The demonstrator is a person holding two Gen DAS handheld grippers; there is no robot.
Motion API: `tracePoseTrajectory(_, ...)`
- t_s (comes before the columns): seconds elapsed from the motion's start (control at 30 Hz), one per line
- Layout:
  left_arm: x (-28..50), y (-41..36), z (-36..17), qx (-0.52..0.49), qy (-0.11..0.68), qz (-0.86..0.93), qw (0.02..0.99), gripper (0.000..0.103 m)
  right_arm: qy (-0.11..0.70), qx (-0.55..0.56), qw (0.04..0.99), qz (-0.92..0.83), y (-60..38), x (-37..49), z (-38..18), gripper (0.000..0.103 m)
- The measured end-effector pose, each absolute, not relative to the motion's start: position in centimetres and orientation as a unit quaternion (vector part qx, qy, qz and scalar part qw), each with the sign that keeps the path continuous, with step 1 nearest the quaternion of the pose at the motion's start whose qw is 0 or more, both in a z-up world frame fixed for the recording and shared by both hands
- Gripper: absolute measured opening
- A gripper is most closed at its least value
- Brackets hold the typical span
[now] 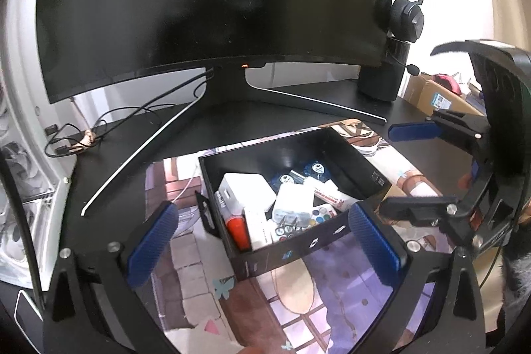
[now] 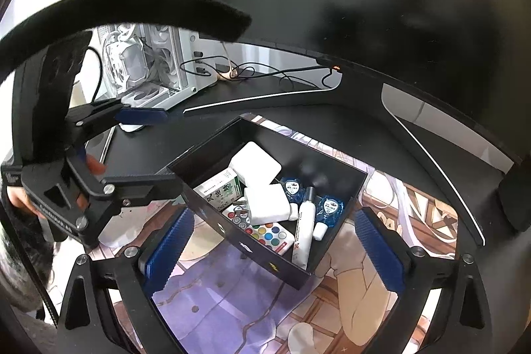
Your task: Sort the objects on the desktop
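A black open box point(image 1: 351, 151) sits on the printed desk mat and holds several small items: white chargers point(image 1: 244, 189), an orange-capped tube point(image 1: 238, 233), a colour-dot palette point(image 2: 270, 236), a white tube point(image 2: 304, 229), blue packets point(image 2: 328, 209) and a green-print medicine box point(image 2: 220, 188). The box also shows in the right wrist view point(image 2: 212, 214). My left gripper point(image 1: 262, 243) is open and empty, just in front of the box. My right gripper point(image 2: 275, 249) is open and empty, at the box's near side. Each gripper shows in the other's view, the right point(image 1: 408, 168) and the left point(image 2: 146, 148).
A curved black monitor point(image 1: 212, 2) stands behind on a V-shaped stand. Cables point(image 1: 83, 138) lie at back left beside a white PC case point(image 2: 146, 55). A headset point(image 1: 406, 15) hangs over a black speaker at right. A cardboard box point(image 1: 434, 98) sits past the desk edge.
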State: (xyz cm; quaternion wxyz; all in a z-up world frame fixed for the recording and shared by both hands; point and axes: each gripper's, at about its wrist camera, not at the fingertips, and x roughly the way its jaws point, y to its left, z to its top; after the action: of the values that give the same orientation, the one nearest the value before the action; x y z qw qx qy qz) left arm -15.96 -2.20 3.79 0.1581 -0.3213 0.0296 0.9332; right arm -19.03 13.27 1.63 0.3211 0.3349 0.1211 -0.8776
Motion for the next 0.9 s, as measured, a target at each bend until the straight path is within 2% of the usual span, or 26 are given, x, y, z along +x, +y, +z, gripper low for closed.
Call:
tracePoseTrajectory(0.27,-13.3,-2.3,3.0,-0.302,0.037,0.947,0.102,0.103,0.103,0.321,0.313,-0.888,13.8,-17.7,1.6,0.099)
tracePoseTrajectory(0.9,-9.1,-3.4,1.3,-0.283,-0.013,0.956,0.072,0.103,0.098,0.288,0.288,-0.908,15.2,-13.3,0.1,0.099)
